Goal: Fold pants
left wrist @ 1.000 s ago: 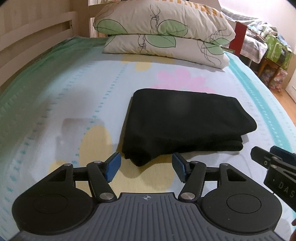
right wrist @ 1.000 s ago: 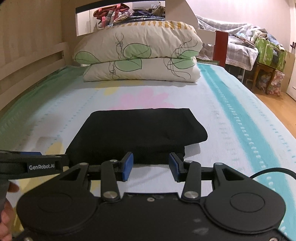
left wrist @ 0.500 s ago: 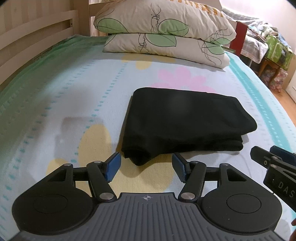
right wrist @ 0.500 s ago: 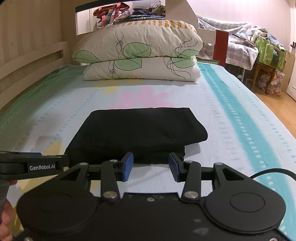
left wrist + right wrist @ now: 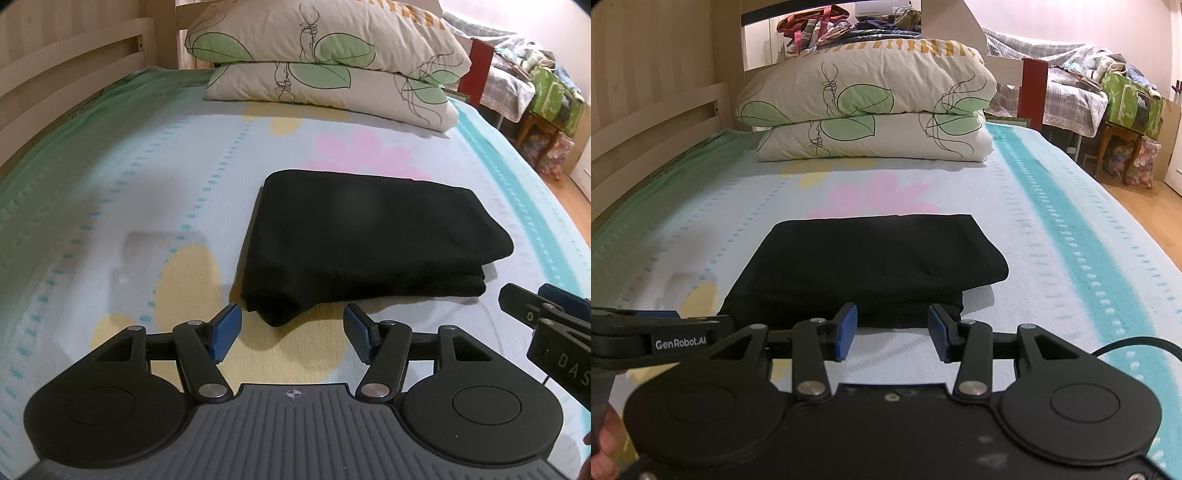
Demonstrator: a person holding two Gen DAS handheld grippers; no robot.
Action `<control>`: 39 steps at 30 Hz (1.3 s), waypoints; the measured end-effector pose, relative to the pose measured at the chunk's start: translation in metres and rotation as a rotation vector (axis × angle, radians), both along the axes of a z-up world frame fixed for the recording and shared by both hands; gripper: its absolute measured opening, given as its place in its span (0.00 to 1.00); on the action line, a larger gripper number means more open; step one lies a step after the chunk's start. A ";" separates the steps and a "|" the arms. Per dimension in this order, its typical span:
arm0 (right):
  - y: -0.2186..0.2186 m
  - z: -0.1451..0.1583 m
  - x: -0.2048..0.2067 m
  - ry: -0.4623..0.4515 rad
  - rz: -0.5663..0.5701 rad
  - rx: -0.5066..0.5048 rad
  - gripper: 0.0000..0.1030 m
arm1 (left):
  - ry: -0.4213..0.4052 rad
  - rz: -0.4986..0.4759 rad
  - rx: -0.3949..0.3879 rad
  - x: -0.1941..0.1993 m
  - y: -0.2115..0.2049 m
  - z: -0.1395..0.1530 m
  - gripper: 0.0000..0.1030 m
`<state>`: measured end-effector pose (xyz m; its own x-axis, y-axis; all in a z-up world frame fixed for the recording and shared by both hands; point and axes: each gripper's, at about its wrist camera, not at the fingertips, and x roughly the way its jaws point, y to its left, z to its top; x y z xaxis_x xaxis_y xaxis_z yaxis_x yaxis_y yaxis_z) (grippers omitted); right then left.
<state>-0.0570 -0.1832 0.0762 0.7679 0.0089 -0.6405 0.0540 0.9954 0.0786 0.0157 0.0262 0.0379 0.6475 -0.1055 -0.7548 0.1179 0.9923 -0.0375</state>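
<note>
The black pants point(image 5: 369, 243) lie folded into a thick rectangle on the bed's flowered sheet point(image 5: 110, 206). They also show in the right wrist view point(image 5: 864, 266). My left gripper point(image 5: 291, 332) is open and empty, just short of the near left corner of the stack. My right gripper point(image 5: 892, 332) is open and empty, just short of the stack's near edge. Each gripper shows at the edge of the other's view: the right one point(image 5: 546, 317), the left one point(image 5: 657, 332).
Two leaf-print pillows point(image 5: 868, 110) are stacked at the head of the bed. A wooden bed rail point(image 5: 55, 81) runs along the left. To the right are a wooden floor point(image 5: 1145, 199), a second bed point(image 5: 1067, 99) and a side table with bags point(image 5: 1126, 118).
Both grippers have drawn slightly back and lifted from the folded pants. The pants have not moved.
</note>
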 end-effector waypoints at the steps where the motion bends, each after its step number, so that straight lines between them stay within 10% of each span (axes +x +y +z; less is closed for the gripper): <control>1: 0.000 0.000 0.000 0.002 0.001 0.001 0.44 | 0.001 -0.001 0.000 0.000 0.000 0.000 0.58; 39: -0.003 -0.003 0.003 0.012 0.008 0.018 0.44 | 0.015 -0.021 0.017 0.000 -0.005 -0.003 0.58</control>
<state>-0.0543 -0.1862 0.0737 0.7600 0.0264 -0.6494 0.0476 0.9942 0.0961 0.0159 0.0212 0.0350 0.6339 -0.1057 -0.7662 0.1379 0.9902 -0.0226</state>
